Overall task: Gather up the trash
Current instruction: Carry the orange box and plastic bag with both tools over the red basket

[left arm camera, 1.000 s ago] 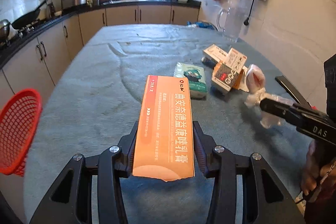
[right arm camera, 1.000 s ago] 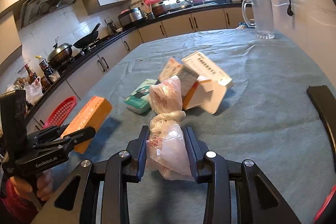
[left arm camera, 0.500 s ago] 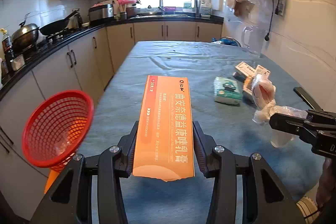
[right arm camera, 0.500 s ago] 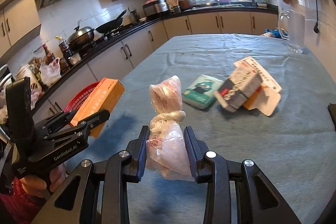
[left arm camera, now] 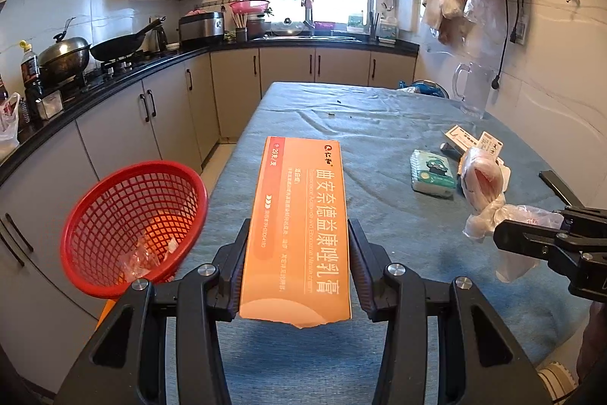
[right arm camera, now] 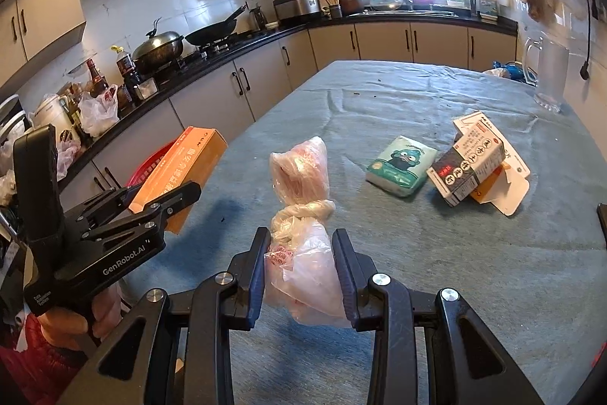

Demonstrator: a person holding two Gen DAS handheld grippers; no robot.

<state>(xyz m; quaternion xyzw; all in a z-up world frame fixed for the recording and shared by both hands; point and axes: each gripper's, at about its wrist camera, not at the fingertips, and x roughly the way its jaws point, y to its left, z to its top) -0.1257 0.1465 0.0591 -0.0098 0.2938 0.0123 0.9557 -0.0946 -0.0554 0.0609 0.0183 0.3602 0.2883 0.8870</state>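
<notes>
My left gripper (left arm camera: 297,245) is shut on a long orange box (left arm camera: 299,215) and holds it above the table's left edge; the box also shows in the right wrist view (right arm camera: 182,166). A red mesh basket (left arm camera: 129,215) stands just left of it, beside the table, with a bit of clear wrapper inside. My right gripper (right arm camera: 301,253) is shut on a knotted pinkish plastic bag (right arm camera: 299,200), held above the table; the bag also shows in the left wrist view (left arm camera: 485,192). The left gripper's side appears in the right wrist view (right arm camera: 151,207).
On the blue-grey tablecloth (right arm camera: 417,253) lie a green tissue pack (right arm camera: 402,166), a dark-and-white carton (right arm camera: 466,166) and flattened white cartons (right arm camera: 508,185). A glass jug (left arm camera: 474,90) stands far right. Kitchen cabinets (left arm camera: 151,124) run along the left.
Both grippers have pulled back and swung left with their loads. The red basket has come into fuller view beside the orange box.
</notes>
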